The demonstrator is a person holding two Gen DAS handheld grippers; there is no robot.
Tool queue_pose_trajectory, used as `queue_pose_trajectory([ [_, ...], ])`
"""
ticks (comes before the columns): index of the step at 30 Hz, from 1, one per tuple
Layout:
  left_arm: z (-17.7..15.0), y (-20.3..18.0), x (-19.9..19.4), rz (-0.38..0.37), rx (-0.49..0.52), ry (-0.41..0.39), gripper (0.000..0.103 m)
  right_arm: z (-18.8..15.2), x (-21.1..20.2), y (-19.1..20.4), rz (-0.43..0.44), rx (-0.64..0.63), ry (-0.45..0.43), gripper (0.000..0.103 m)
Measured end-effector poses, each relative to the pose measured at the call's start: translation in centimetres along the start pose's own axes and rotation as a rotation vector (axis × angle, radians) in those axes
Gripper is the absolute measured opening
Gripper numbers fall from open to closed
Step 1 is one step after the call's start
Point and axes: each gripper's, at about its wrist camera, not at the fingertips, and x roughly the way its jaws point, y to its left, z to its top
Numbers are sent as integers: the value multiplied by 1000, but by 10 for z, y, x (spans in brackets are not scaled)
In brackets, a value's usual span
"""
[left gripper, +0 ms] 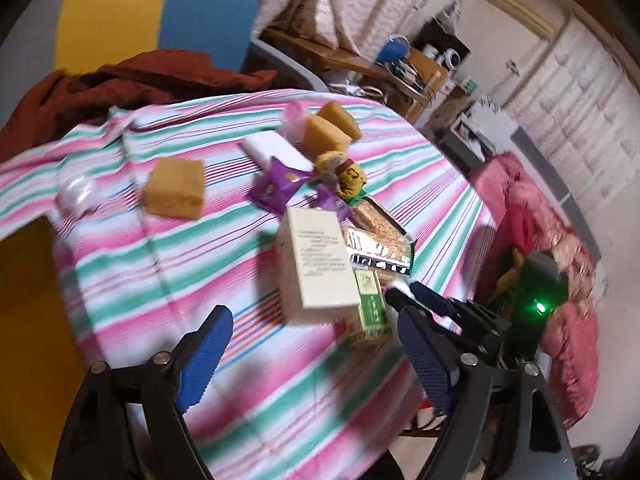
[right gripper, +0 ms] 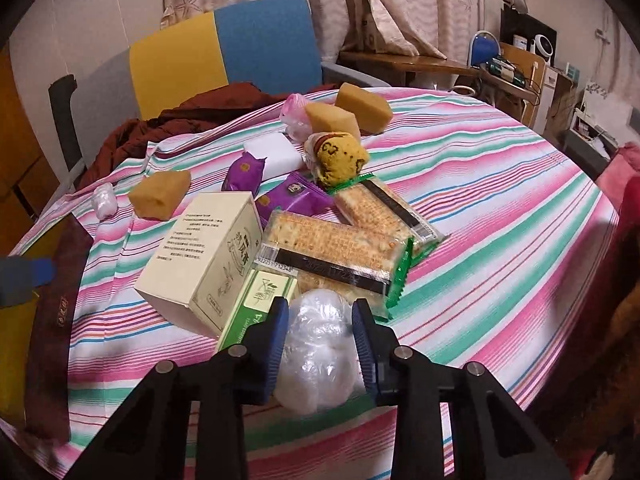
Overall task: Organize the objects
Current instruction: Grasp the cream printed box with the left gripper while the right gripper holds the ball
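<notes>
A: Where is the clear plastic-wrapped white ball [right gripper: 316, 356]?

B: Between the blue pads of the right gripper [right gripper: 320, 338], whose jaws are clenched on it from both sides, low over the near edge of the surface under the pink, green and white striped cloth [right gripper: 500, 200].

A: What lies beside it?

B: Just behind it, a green and white flat carton [right gripper: 256, 300], and touching that, the cream rectangular cardboard box [right gripper: 204, 256]. Two clear packets of square crackers [right gripper: 340, 248] rest behind the ball, then two purple snack sachets [right gripper: 292, 200] and a yellow cake in clear wrap [right gripper: 340, 156].

A: And the left gripper [left gripper: 308, 352]?

B: Its jaws are spread wide and released, hovering over the cloth near the cream box. Tan sponge blocks [right gripper: 160, 196] sit farther out, one well apart to the left.
</notes>
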Motion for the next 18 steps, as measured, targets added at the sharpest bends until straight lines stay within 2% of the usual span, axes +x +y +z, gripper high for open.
queue_pose_trajectory([
  [3, 11, -14, 23, 45, 78, 10, 93, -4, 0, -4, 27, 12, 14, 33],
  [6, 22, -20, 44, 81, 117, 14, 103, -6, 0, -4, 23, 4, 13, 37],
  [9, 29, -22, 63, 103, 128, 23, 103, -7, 7, -8, 43, 55, 37, 39],
  [12, 34, -20, 77, 132, 130, 30, 103, -10, 7, -5, 36, 42, 30, 38],
  [18, 35, -24, 85, 169, 185, -6, 103, -15, 8, -7, 45, 59, 29, 38],
])
